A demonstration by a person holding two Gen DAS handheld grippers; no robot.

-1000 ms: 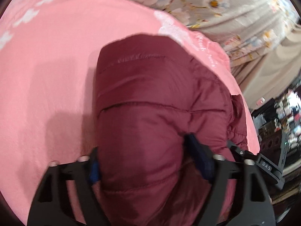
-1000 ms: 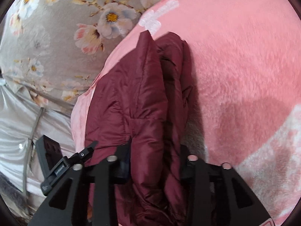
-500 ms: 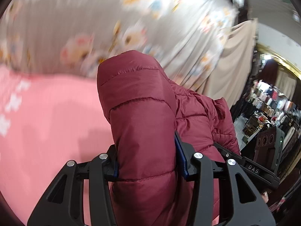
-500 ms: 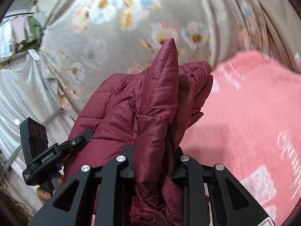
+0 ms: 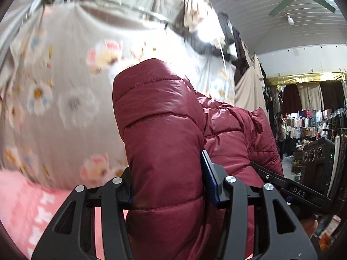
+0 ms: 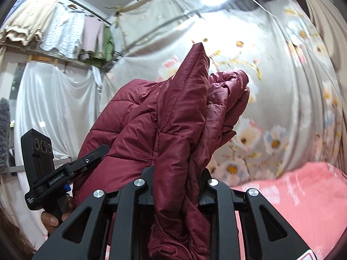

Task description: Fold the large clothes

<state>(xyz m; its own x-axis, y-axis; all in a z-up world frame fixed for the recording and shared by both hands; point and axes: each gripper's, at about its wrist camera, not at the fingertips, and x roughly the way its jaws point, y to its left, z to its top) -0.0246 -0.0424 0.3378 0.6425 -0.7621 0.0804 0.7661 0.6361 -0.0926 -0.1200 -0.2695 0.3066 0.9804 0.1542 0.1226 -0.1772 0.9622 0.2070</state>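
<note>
The left gripper (image 5: 167,190) holds a thick quilted fold of the maroon puffer jacket (image 5: 164,134). The padding fills the gap between its jaws and the blue pads press into it, though the jaws are easing open a little at this moment. From there the jacket runs across to the right gripper (image 6: 177,186), whose jaws stand narrow and are clamped on a bunched, thinner part of the same garment. One pointed corner of the fabric sticks up above that grip.

The jacket hangs in the air between the two grippers, clear of the pink blanket (image 5: 26,205), which shows only low in both views and seems to be the surface for folding. Behind it hangs a grey floral curtain (image 5: 54,91). In the right wrist view a hand (image 6: 52,218) grips the handle of the other gripper at the far left.

As for progress, the garment looks gathered and doubled over, not spread flat, so I cannot tell how many folds are already in it. No neat finished bundle lies on the blanket in these views. My reading is that the task is somewhere in its middle. The jacket is lifted for a turn, a shake-out or a further fold, and what remains is to lay it down squarely, press out the puffy padding and let go. The slippery shell may slide in the left grip.
</note>
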